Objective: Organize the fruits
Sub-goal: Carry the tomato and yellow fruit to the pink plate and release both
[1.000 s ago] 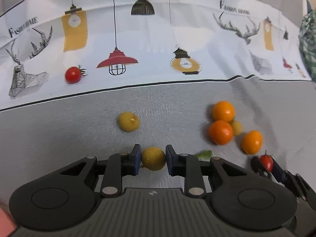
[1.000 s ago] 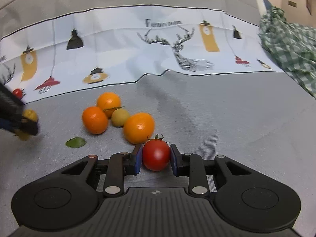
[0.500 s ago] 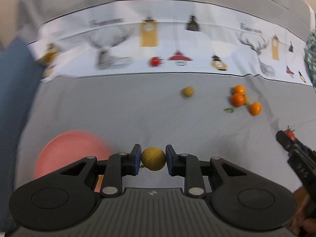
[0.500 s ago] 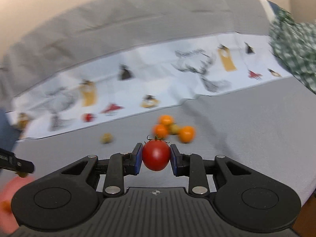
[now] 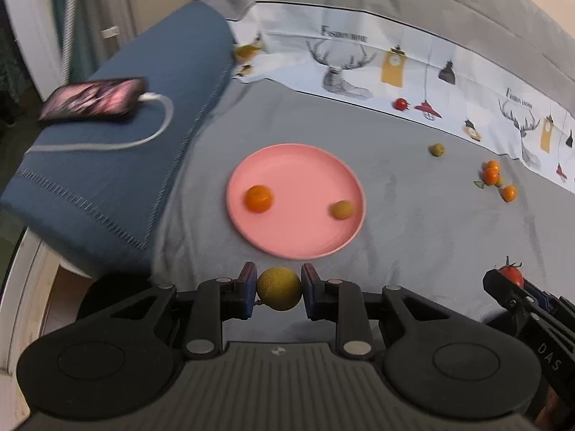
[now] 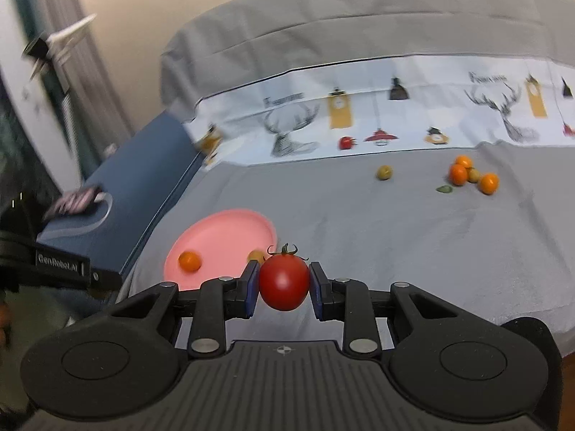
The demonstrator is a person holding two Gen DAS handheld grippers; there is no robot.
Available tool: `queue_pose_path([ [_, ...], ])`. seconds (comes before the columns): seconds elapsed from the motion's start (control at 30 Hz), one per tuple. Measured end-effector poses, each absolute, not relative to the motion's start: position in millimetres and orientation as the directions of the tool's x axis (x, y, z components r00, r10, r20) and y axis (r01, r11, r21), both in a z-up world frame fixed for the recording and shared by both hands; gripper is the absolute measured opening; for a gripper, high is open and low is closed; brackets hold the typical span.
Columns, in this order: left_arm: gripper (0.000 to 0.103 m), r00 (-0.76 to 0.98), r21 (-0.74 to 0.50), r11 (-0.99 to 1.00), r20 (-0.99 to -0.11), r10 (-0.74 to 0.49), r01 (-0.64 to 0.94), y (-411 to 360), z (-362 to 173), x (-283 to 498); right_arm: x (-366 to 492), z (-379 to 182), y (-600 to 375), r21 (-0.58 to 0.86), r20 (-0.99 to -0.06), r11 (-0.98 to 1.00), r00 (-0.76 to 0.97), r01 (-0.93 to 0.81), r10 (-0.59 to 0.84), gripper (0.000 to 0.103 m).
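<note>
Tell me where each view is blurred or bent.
Left wrist view: phone and cable smeared at the left edge, plate and yellow fruit sharp, printed band bowed by the fisheye. Right wrist view: left edge streaked, plate soft, tomato crisp.

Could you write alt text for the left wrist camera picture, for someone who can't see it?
The left gripper holds a yellow-green fruit just short of a pink plate on a grey cloth; on the plate lie an orange and a second yellow-green fruit. A phone lies on a blue cushion at left.
</note>
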State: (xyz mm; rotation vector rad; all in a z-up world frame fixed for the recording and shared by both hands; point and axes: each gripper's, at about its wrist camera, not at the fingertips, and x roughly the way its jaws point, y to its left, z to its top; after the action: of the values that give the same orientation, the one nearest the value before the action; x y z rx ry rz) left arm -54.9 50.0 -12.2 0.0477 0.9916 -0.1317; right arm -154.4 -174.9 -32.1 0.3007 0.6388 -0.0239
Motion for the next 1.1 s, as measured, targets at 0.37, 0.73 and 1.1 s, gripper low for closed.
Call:
queue_pose_path([
  [0.37,0.029,0.57,-0.104,0.99,-0.809,-0.142,0.099,95.8,-6.7,-83.8,-177.7,-16.1,-128.9,0.122,-0.585,0.991,0.81,0.055,0.027,0.03],
  [0.73,0.029,0.567,-0.127,0.989,-0.81,-0.15,0.08,104.5,-10.6,-80.0,-173.2,-15.1,-119.6,0.07,-0.593,0.997,0.805,0.04,0.01,0.03],
  [1.1,0.029,0.552,-0.129,0.989,-0.82,-0.15,0.076,103.3,-18.1,-70.1,-162.3,-23.0,-119.1,0.07,-0.62,0.997,0.784,0.046,0.007,0.03],
])
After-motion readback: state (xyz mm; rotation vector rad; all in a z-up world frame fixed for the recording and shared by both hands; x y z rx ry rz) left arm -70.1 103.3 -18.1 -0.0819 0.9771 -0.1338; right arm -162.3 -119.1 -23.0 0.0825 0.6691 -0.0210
